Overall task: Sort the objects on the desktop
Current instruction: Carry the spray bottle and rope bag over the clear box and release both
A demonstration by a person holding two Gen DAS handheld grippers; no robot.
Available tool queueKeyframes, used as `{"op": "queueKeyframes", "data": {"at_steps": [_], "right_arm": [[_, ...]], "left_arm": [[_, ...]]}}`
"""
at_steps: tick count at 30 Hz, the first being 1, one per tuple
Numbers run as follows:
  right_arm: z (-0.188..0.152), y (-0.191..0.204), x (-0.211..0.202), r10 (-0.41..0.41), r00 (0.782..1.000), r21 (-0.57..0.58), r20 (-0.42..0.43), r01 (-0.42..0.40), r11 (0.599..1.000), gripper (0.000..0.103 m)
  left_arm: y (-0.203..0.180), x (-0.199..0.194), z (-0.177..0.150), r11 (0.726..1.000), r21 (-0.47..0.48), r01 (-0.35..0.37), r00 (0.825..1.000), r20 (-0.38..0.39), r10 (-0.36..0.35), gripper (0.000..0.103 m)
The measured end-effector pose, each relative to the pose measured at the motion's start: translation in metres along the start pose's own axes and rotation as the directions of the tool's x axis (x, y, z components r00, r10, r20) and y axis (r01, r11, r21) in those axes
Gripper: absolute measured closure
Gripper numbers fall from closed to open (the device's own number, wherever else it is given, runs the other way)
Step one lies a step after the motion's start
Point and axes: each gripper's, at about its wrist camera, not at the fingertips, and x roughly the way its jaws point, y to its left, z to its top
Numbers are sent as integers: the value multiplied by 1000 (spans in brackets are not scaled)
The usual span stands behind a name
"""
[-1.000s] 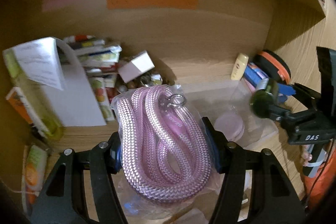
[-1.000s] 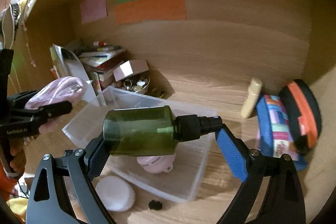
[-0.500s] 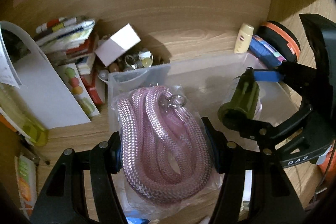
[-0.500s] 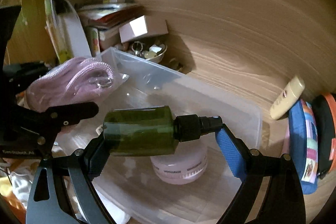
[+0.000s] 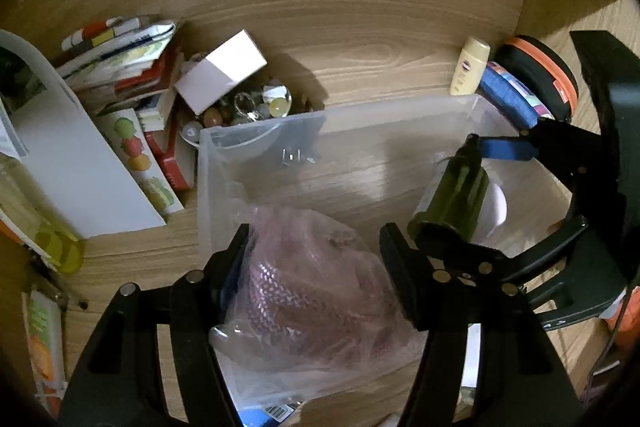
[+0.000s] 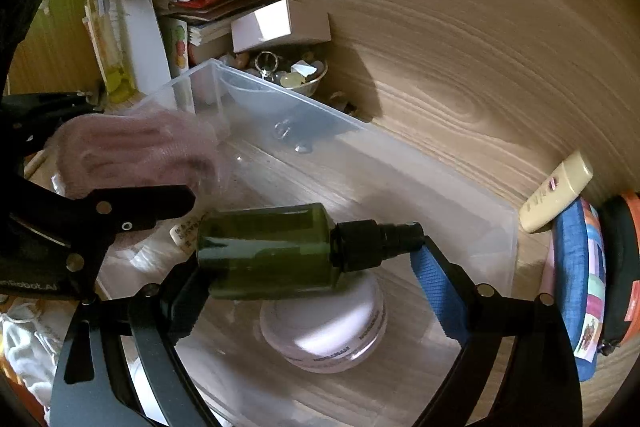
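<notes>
A clear plastic bin (image 5: 208,195) sits on the wooden desk; it also shows in the right wrist view (image 6: 440,163). A bagged pink rope (image 5: 312,291) lies blurred inside the bin between the spread fingers of my left gripper (image 5: 316,247), which looks open; the rope also shows in the right wrist view (image 6: 132,147). My right gripper (image 6: 308,259) is shut on a dark green spray bottle (image 6: 268,251), held sideways over the bin above a pink round jar (image 6: 328,331). The bottle also shows in the left wrist view (image 5: 452,199).
A stack of books and papers (image 5: 120,67), a white box (image 5: 220,71) and a bowl of trinkets (image 5: 248,107) stand behind the bin at left. A cream tube (image 5: 468,67), a blue pouch (image 6: 580,287) and a black-orange case (image 5: 536,75) lie at right.
Both grippers have tilted down over the bin. My left gripper has opened and the bagged rope has dropped into the bin. The green bottle has lowered with the right gripper.
</notes>
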Motion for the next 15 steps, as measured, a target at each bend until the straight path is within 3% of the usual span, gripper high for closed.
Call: {"op": "queueKeyframes", "data": {"at_steps": [7, 15], "right_arm": [[-1, 0, -3, -33, 999, 17, -10, 33, 999, 10], [-10, 1, -33, -98, 995, 16, 24, 98, 995, 9]], "left_arm": [[0, -25, 0, 1000, -15, -15, 999, 49, 15, 36], [-6, -65, -5, 999, -15, -44, 992, 115, 46, 22]]}}
